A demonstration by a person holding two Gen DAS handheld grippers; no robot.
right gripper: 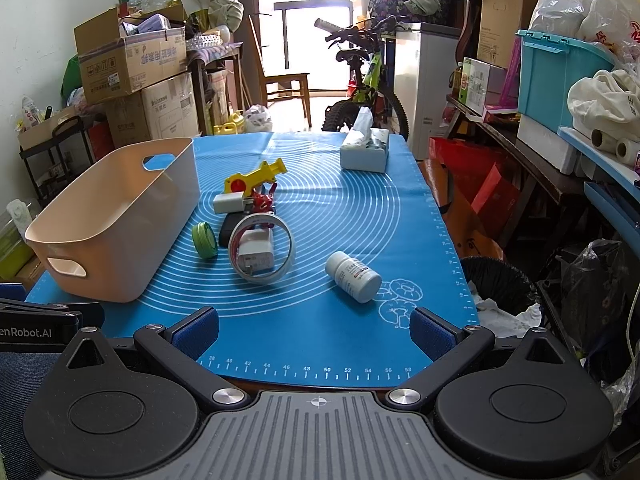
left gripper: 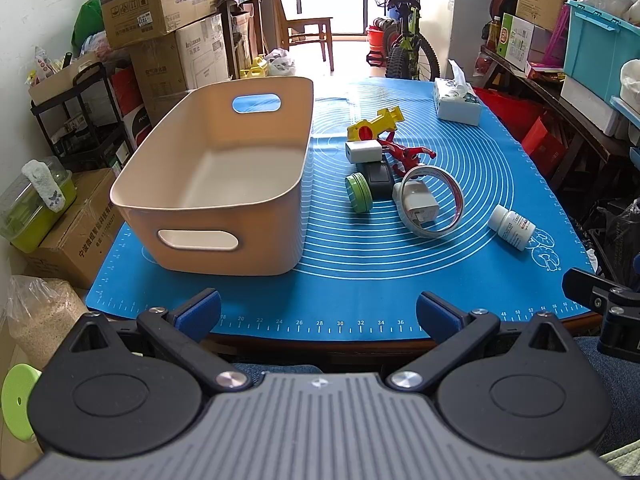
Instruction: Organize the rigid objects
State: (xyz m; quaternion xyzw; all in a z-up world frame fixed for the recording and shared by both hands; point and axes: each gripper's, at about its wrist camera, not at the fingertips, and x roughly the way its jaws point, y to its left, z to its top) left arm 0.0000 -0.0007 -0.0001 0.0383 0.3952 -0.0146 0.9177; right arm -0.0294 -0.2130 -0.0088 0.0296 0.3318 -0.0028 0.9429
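An empty beige bin [left gripper: 224, 176] [right gripper: 116, 220] stands on the left of the blue mat [left gripper: 360, 272] [right gripper: 340, 216]. Right of it lie a green round tin [left gripper: 359, 192] [right gripper: 204, 241], a white charger [left gripper: 419, 204] [right gripper: 256, 254] inside a tape ring [left gripper: 434, 200] [right gripper: 262, 252], a white adapter [left gripper: 363, 151] [right gripper: 228, 202], a yellow toy [left gripper: 376, 124] [right gripper: 254, 178], a red clip [left gripper: 404, 154] [right gripper: 264, 201], a black item [left gripper: 378, 178] and a white pill bottle [left gripper: 511, 227] [right gripper: 353, 276]. My left gripper [left gripper: 318, 314] and right gripper [right gripper: 314, 332] are open and empty at the mat's near edge.
A tissue box [left gripper: 456, 100] [right gripper: 365, 152] stands at the mat's far right. Cardboard boxes [left gripper: 160, 20] are stacked left of the table, a bicycle [left gripper: 404, 36] stands behind it, and shelves with a teal crate [right gripper: 560, 76] run along the right.
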